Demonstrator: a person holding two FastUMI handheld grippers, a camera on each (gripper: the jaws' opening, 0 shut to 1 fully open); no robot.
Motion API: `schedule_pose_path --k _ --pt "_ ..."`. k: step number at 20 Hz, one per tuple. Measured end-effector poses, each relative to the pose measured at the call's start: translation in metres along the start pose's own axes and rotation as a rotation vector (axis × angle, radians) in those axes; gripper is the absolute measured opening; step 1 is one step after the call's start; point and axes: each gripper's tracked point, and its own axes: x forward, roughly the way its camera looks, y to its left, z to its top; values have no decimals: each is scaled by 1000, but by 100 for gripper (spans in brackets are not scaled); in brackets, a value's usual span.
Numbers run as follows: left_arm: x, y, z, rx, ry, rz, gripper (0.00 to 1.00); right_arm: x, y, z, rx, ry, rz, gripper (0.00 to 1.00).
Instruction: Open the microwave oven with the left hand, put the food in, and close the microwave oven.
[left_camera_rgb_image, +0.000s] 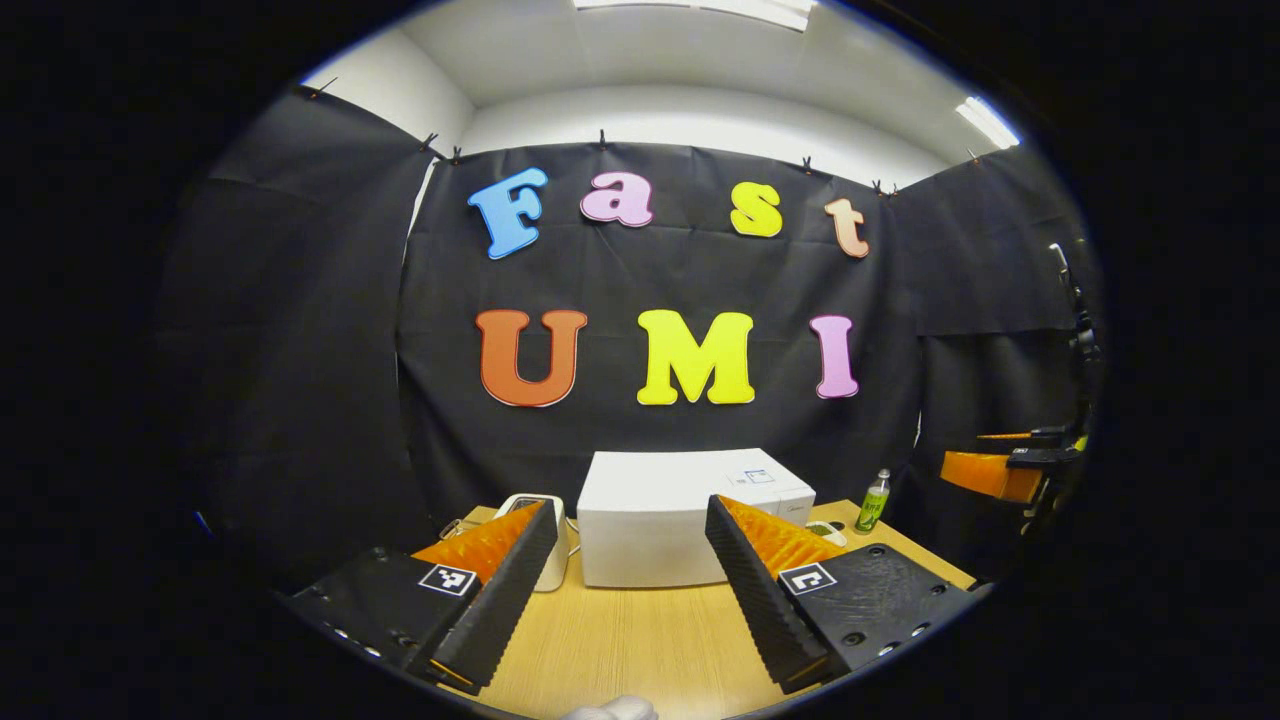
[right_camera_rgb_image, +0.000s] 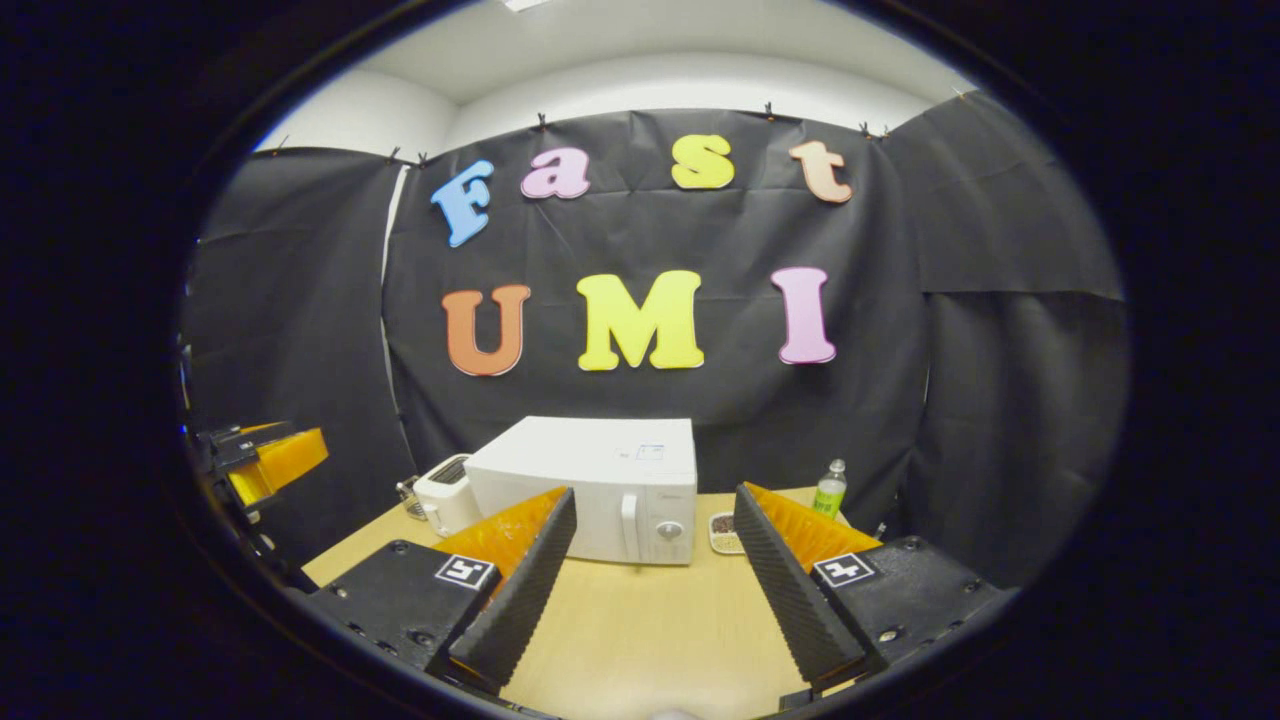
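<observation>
Fingers of both grippers spread wide, holding nothing, above table (right_camera_rgb_image: 640, 620).

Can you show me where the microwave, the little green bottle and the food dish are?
White box-shaped microwave oven (right_camera_rgb_image: 590, 490): right gripper view, on its closed front door.
Small green plastic bottle (right_camera_rgb_image: 829, 490): right gripper view, on its body.
Small white dish of food (right_camera_rgb_image: 724, 533): right gripper view, on its visible left part.

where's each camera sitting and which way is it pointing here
Left gripper view: rides the left gripper, facing the closed microwave across the table; own open fingers at bottom, the other gripper far right.
Right gripper view: rides the right gripper, facing the microwave from its right; own open fingers below, the other gripper far left.
Shared: microwave, table, green bottle, toaster.
</observation>
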Motion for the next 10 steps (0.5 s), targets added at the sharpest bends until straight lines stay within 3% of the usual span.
schedule_pose_path --k 1,2,3,5,6,7,8,10 --pt "1 -1 2 -2 -2 -6 94 -2 -2 2 -4 -6 -8 92" --pt "2 -1 3 -3 -4 -11 94 -5 -3 4 -4 -12 -15 100" --pt "1 -1 5 -4 -5 -14 94 -7 -4 6 -5 -18 -22 92" --pt "4 -4 7 -8 -17 -21 94 -11 -9 10 -10 -24 -37 92" --pt "5 -4 9 -11 -19 -24 94 -13 -11 12 -10 -29 -44 100" --pt "7 -6 10 -15 -17 -30 94 -15 -14 14 -10 -34 -52 100" --pt "8 -9 10 -18 -16 -37 94 -17 -17 15 -11 -38 -62 92" --pt "12 -12 14 -19 -25 -49 94 -20 -22 17 -6 -40 -76 92"
